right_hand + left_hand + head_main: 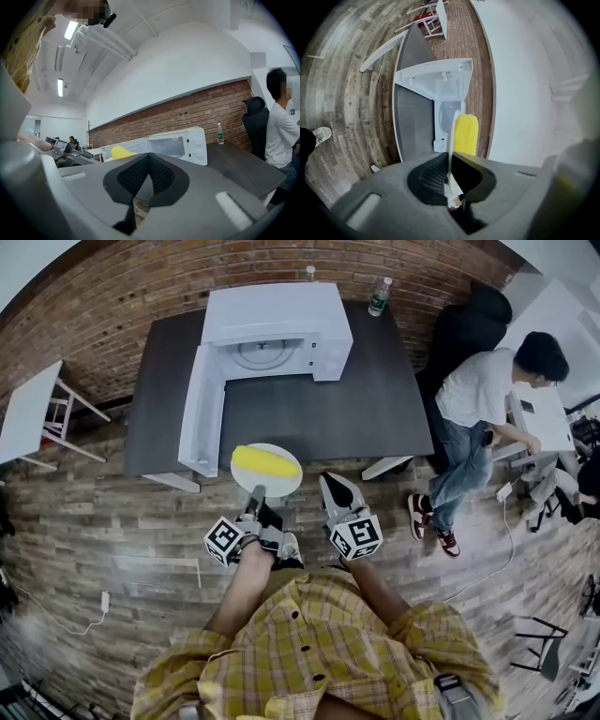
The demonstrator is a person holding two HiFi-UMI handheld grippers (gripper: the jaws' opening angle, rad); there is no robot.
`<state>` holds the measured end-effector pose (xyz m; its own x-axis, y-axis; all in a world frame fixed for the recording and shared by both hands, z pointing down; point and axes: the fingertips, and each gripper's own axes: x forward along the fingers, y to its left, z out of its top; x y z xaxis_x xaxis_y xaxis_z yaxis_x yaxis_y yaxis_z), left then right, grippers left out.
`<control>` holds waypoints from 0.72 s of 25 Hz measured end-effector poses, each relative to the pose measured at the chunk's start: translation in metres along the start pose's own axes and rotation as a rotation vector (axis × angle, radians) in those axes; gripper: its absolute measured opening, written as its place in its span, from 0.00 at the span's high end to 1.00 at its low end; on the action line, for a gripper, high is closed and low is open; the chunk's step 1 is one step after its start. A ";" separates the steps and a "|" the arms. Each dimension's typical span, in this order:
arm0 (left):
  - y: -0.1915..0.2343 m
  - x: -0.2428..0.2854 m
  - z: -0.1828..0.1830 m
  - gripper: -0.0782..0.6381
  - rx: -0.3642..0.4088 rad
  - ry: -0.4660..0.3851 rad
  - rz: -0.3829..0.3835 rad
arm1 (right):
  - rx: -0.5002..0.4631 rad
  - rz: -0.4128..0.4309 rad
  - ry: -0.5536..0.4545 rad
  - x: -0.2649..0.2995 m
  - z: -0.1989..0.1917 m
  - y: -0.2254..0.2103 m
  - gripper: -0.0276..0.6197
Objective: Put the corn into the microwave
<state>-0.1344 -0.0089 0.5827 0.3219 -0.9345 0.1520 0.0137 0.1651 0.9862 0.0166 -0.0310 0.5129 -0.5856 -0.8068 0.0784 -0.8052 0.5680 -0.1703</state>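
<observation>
Just short of the table [375, 399] edge, I have the left gripper [255, 497] pinching the rim of the white plate [274, 487], with the corn [265, 461] lying on it; the right gripper [330, 482] has its jaws pressed together on nothing; I judge this the carry step; next I must slide the plate level past the open door [202, 409] into the microwave [277, 315] cavity; no brand reads, and the bottle [378, 296] label is too small.

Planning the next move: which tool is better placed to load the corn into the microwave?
Left: the left tool grips the plate carrying the corn, facing the open microwave; the right tool is shut, empty.
</observation>
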 end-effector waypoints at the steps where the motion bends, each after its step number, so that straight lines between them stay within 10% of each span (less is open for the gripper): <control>1: -0.001 0.005 0.003 0.86 -0.001 0.003 0.003 | 0.000 -0.005 -0.002 0.005 0.001 -0.002 0.96; 18: -0.001 0.066 0.039 0.86 0.003 0.047 0.025 | -0.023 -0.030 0.023 0.068 0.006 -0.022 0.96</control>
<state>-0.1504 -0.0828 0.5945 0.3664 -0.9142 0.1732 0.0021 0.1870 0.9824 -0.0053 -0.0993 0.5158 -0.5626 -0.8199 0.1063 -0.8245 0.5471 -0.1445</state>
